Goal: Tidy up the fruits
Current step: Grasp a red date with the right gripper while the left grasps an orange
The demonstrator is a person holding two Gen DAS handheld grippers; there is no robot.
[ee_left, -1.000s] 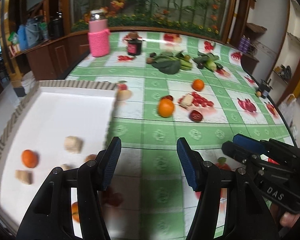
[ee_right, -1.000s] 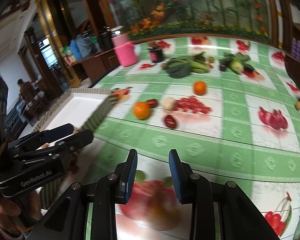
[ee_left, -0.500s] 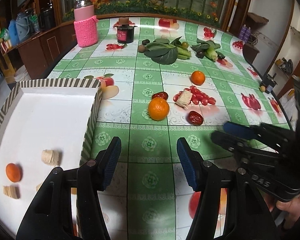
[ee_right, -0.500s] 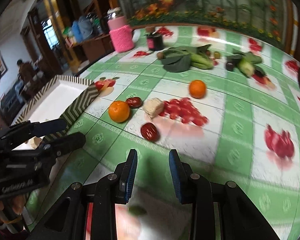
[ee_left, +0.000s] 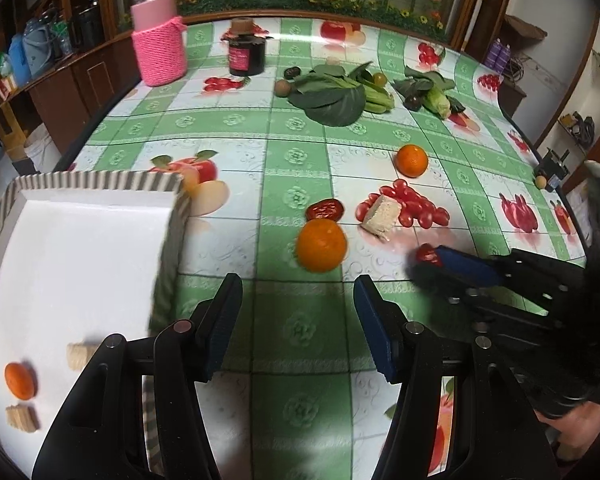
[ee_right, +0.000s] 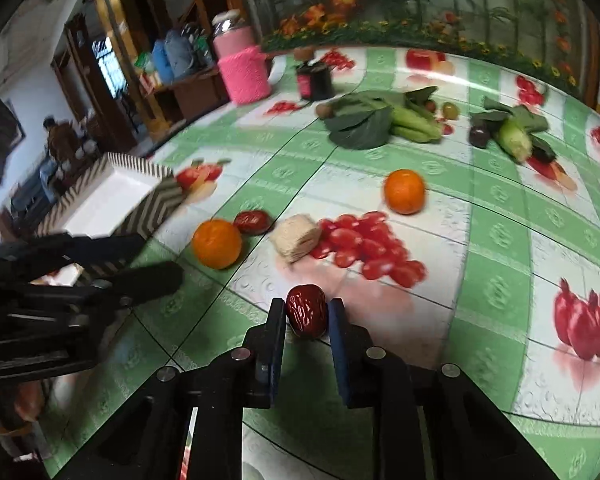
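My right gripper (ee_right: 305,312) is open with a red date (ee_right: 307,311) lying on the table between its fingertips; the date also shows in the left wrist view (ee_left: 427,254) at the right gripper's tip. My left gripper (ee_left: 296,300) is open and empty, just short of an orange (ee_left: 321,244). A second red date (ee_left: 325,209), a beige block (ee_left: 381,213) and another orange (ee_left: 411,160) lie beyond. The white tray (ee_left: 80,240) at the left holds a small orange (ee_left: 19,380) and beige blocks (ee_left: 21,418).
A pink-sleeved jar (ee_left: 159,46) and a dark jar (ee_left: 247,53) stand at the back. Leafy greens (ee_left: 334,94) and other vegetables (ee_left: 432,92) lie behind the fruit. The tablecloth has printed fruit pictures. The table edge curves at the right.
Both grippers have moved forward towards the fruit. My right gripper has come up around the near red date, which now lies between its fingers.
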